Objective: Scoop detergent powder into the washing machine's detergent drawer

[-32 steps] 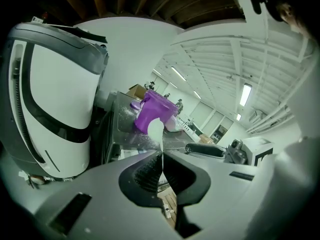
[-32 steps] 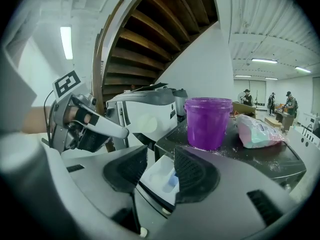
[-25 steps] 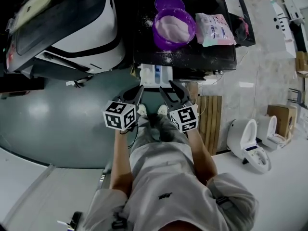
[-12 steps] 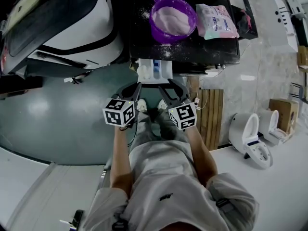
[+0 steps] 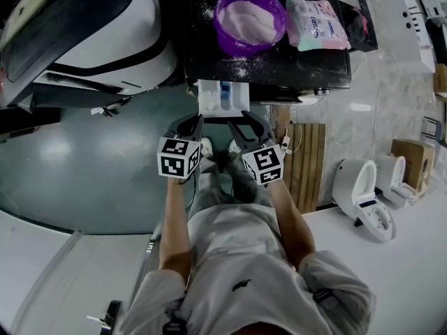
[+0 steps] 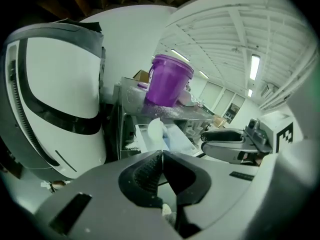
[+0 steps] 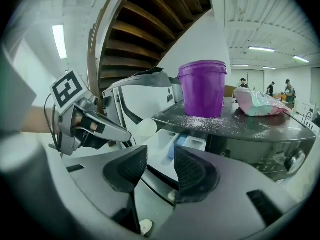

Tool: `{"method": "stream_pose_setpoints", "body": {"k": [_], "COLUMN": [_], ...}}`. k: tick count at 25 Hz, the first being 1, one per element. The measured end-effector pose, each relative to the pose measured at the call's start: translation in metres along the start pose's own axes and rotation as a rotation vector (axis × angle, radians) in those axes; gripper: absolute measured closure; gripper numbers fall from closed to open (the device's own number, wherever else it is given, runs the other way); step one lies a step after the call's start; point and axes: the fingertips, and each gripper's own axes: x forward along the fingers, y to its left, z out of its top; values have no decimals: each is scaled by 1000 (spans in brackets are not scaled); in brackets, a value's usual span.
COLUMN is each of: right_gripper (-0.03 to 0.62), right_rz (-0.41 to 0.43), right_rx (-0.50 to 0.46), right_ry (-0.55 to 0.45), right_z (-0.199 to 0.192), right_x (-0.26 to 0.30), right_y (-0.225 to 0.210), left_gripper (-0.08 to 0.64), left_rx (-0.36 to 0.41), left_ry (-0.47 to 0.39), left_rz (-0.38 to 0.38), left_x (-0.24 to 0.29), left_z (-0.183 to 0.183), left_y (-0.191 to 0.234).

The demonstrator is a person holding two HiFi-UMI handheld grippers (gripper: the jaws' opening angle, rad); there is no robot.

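1. 2 grippers are held side by side in front of the person. The left gripper has its jaws pressed together with nothing between them.
2. The right gripper has its jaws apart and holds nothing.
3. The detergent drawer stands pulled open just ahead of both sets of tips, untouched.
4. The purple bucket of white powder sits farther ahead and above the drawer, on the washing machine top, with spilled powder around it.
5. A pink bag lies to the right of the bucket.

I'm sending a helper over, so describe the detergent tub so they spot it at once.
Look at the dark washer top beside the big white machine. The tub stands there, above the open drawer. It is the only purple, powder-filled bucket.
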Motion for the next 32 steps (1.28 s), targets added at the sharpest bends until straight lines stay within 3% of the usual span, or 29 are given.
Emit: {"method": "stream_pose_setpoints", "body": {"k": [12,32], "right_gripper": [425,425], "right_rz": [-1,-9], "right_rx": [16,29], "right_ry": [-1,2], "right_z": [-2,-7], "right_x": [-3,-3], "right_y": [-5,-3], "left_gripper": [545,545], "left_rx": [188,542], "left_ry": [118,248], "left_rz": [143,292], "left_x": [9,6], "left_z": [-4,-5], "left_y": [-1,-2]}}
